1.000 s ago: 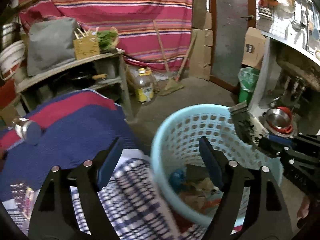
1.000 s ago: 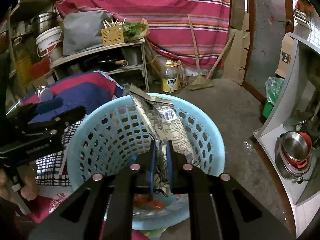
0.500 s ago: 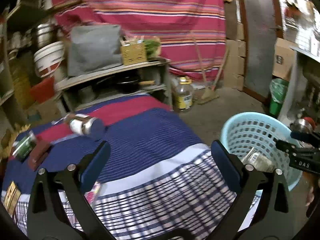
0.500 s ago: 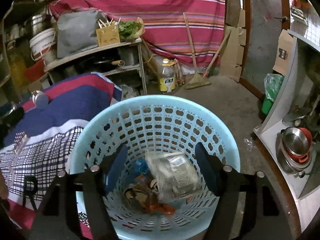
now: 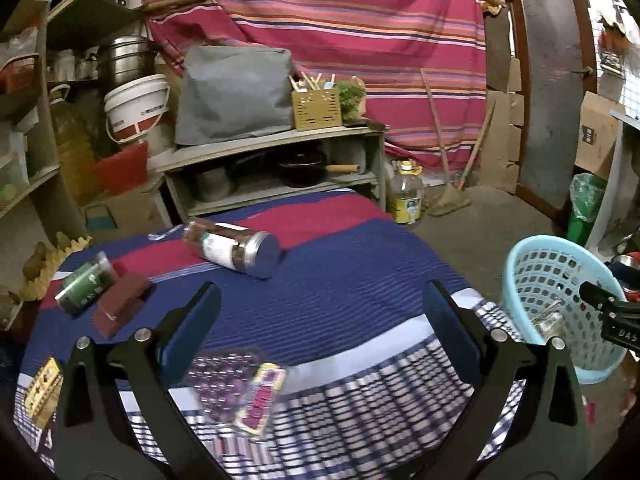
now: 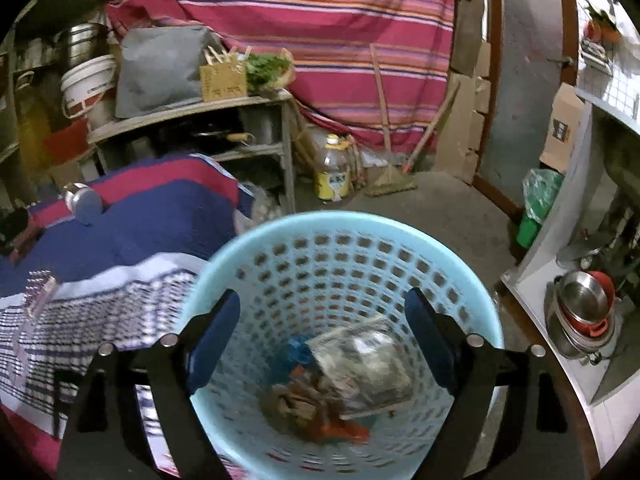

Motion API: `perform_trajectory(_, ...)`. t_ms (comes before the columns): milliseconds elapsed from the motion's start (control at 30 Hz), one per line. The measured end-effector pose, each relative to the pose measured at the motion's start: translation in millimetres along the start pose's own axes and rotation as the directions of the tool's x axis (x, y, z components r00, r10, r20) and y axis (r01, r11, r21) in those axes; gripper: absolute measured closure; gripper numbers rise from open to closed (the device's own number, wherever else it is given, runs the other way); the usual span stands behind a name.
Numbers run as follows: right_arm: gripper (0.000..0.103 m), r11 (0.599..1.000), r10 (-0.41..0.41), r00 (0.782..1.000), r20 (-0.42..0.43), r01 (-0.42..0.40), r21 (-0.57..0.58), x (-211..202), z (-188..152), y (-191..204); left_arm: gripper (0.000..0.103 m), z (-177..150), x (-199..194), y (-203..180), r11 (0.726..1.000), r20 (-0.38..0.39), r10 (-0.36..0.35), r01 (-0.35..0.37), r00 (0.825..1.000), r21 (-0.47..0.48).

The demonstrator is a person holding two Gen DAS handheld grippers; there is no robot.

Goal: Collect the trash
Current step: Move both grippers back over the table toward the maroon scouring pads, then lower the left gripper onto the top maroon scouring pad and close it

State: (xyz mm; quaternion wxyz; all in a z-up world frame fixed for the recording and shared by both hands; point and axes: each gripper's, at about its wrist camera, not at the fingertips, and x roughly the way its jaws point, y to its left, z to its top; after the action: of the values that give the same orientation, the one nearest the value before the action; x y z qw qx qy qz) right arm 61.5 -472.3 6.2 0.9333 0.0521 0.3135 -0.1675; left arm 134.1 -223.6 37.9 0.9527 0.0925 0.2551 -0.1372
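A perforated pale-blue plastic basket (image 6: pixel 340 240) holds a glossy crinkled foil wrapper (image 6: pixel 360 364); beside it, a woven striped cloth (image 5: pixel 340 280) carries a clear jar (image 5: pixel 232 248) with a shiny metal lid.

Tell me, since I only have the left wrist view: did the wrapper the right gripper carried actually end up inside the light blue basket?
Observer: Yes. The right wrist view looks straight into the light blue basket, and the printed foil wrapper lies on the trash at the bottom.
Operator: Is the right gripper free of it?
Observer: Yes. The right gripper has just been opening; its jaws stand wide above the basket with nothing between the pads.
Operator: What else is in there?
Observer: Crumpled brown paper, a red scrap and a blue piece, beside and under the wrapper.
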Motion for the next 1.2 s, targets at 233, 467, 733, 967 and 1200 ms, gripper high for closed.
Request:
perform_trajectory(233,0.016,0.995,0.076,0.997,0.030,-0.074,-0.063,-4.8,7.4,64.7,0.006,0.9,0.0,46.0,0.997,-0.004,0.047,-0.047,0.999,-0.053)
perform_trajectory(467,0.016,0.982,0.151,0.988,0.034,-0.146,-0.116,-2.2,14.2,126.9,0.006,0.0,2.5,92.9,0.990,-0.002,0.118,-0.117,0.993,-0.079)
perform_trajectory(733,0.016,0.970,0.212,0.977,0.029,-0.206,-0.130,6.4,20.3,183.8,0.006,-3.0,7.1,152.3,0.974,-0.016,0.187,-0.188,0.982,-0.125)
perform_trajectory(967,0.016,0.955,0.263,0.964,0.045,-0.253,-0.157,6.0,31.4,245.2,0.006,-15.5,14.9,205.2,0.954,-0.049,0.253,-0.258,0.966,-0.152)
perform_trajectory(1200,0.016,0.944,0.303,0.951,0.057,-0.292,-0.151,8.6,40.7,296.9,0.006,-26.8,17.9,255.9,0.928,-0.074,0.288,-0.298,0.955,-0.225)
